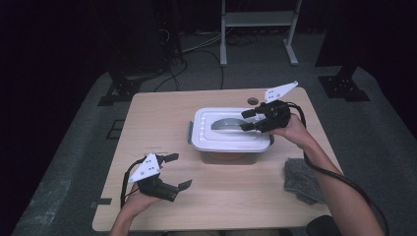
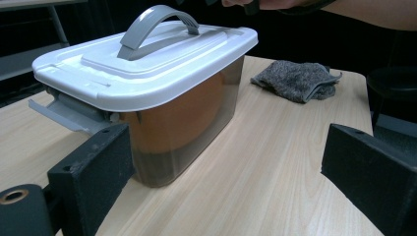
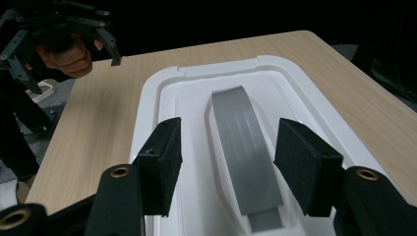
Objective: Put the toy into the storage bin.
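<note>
Right now my right jaws [image 3: 226, 169] stand apart, straddling the grey handle [image 3: 244, 147] of the lidded box [image 1: 227, 132], its long axis running straight ahead between them (left jaws [image 1: 173, 172] apart, farther off).

black tools [image 1: 250, 119], grey plates, trailing cables

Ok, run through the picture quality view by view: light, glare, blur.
High view: table lit, surroundings near black, slightly soft. Left gripper view: sharp on the box and cloth, soft sheen on the lid, near jaws a little blurred. Right gripper view: handle clear, the left gripper dim against darkness.
</note>
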{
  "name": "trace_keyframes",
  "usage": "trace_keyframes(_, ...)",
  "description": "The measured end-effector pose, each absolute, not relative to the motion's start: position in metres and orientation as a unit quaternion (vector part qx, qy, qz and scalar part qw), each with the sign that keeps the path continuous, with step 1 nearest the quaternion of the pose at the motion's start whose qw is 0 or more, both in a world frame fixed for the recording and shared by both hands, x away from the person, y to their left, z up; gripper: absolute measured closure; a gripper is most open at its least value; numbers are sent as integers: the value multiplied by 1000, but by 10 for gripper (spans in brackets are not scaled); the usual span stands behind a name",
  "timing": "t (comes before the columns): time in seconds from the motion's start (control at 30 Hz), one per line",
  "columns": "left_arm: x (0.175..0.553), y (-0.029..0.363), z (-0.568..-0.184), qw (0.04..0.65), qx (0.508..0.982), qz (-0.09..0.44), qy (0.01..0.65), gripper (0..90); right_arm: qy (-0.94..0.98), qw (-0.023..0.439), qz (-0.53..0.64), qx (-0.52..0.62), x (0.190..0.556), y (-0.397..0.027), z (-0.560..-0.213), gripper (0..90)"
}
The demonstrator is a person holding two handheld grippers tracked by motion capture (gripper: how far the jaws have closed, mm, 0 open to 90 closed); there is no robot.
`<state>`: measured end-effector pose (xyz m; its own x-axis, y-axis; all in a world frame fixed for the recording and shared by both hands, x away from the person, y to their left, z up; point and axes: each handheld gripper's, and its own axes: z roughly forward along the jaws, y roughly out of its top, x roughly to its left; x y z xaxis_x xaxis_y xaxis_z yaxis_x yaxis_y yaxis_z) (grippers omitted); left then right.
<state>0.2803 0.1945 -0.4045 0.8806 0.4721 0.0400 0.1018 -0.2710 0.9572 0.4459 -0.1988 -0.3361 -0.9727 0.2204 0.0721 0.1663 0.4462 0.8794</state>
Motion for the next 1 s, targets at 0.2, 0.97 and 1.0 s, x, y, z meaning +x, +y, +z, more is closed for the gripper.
trace_keyframes(0.2, 281, 195, -406, 572, 783, 160, 184, 45, 846, 34, 518, 119, 435, -212, -334, 409)
trace_keyframes(0.97, 281, 191, -405, 574, 782, 163, 181, 43, 839, 68, 522, 142, 390, -259, -326, 326)
trace_keyframes(1.0, 281, 191, -405, 575, 781, 162, 181, 43, 838, 70, 522, 144, 388, -261, -326, 324)
